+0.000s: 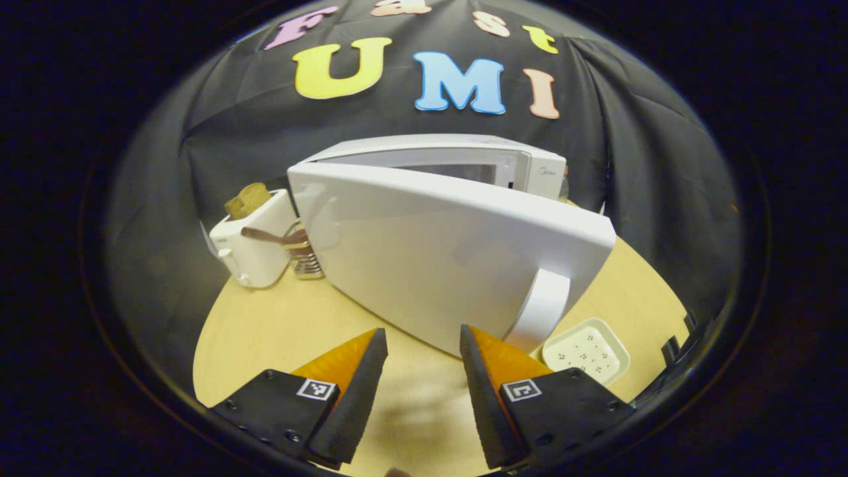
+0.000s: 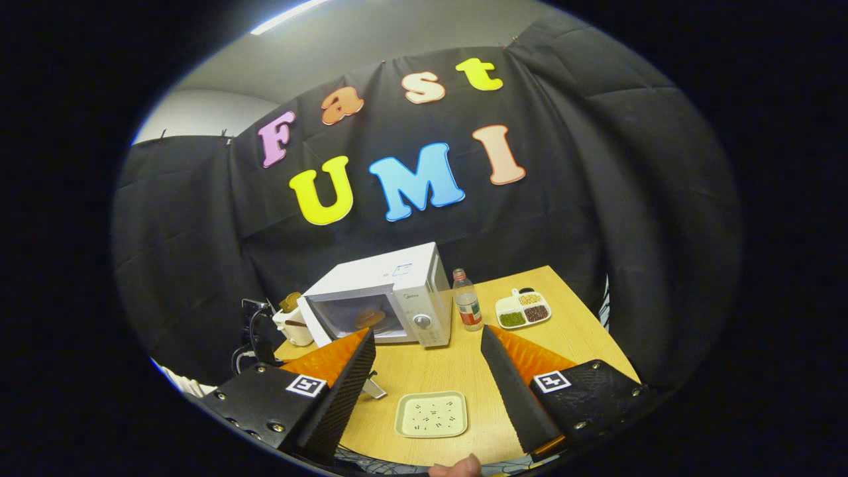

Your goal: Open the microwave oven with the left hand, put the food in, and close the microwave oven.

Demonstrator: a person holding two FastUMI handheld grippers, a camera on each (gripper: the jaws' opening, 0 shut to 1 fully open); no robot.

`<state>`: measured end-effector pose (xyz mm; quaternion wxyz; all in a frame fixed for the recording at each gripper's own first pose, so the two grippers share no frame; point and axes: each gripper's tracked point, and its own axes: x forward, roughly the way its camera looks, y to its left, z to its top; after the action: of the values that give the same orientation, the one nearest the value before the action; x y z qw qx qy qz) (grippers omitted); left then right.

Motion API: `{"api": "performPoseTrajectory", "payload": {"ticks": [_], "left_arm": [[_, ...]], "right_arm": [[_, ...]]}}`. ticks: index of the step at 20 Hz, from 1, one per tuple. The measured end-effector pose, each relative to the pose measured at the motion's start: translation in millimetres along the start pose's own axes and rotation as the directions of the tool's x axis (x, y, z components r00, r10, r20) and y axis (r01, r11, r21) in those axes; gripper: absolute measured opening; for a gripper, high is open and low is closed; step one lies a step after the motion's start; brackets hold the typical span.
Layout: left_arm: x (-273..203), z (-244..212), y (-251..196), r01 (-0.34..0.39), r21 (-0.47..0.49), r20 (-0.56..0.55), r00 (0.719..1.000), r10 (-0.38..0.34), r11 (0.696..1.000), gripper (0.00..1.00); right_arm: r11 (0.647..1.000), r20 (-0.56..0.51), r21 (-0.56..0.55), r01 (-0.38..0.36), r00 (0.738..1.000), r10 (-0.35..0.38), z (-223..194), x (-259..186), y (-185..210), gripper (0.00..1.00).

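Note:
The white microwave [image 2: 397, 291] stands at the back of the round wooden table [image 2: 457, 371]. Its door [image 1: 450, 252] is partly swung out, with the curved white handle [image 1: 543, 308] on the free edge. My left gripper [image 1: 422, 334] is open just in front of the door's outer face, left of the handle, with nothing between its fingers. In the right gripper view a brownish piece of food [image 2: 370, 319] lies inside the oven cavity. My right gripper [image 2: 427, 334] hangs open and empty above the table's front, well back from the oven.
An empty pale plate [image 2: 431, 414] lies near the front edge. Right of the oven stand a bottle [image 2: 468, 308] and a divided dish of beans [image 2: 523, 308]. A white toaster [image 1: 255, 238] with bread and a small metal rack [image 1: 305, 262] sit to its left.

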<state>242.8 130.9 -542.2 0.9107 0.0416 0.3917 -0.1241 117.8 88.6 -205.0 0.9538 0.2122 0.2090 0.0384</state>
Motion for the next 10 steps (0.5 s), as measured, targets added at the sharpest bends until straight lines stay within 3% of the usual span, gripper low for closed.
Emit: {"api": "performPoseTrajectory", "payload": {"ticks": [2,6,10], "left_arm": [[27,20,-3,0.024,0.016,0.020,1.000,-0.025,1.000,0.81],[76,46,-3,0.066,-0.001,0.026,0.997,-0.066,0.998,0.71],[110,75,-8,0.093,0.087,0.058,0.994,-0.098,0.992,0.77]], "right_arm": [[0.998,0.012,0.026,0.052,0.999,-0.052,7,12,-11,0.97],[0.989,0.002,0.067,0.135,0.991,-0.135,10,30,-22,0.98],[0.978,-0.011,0.035,0.207,0.978,-0.206,8,41,-33,0.98]]}}
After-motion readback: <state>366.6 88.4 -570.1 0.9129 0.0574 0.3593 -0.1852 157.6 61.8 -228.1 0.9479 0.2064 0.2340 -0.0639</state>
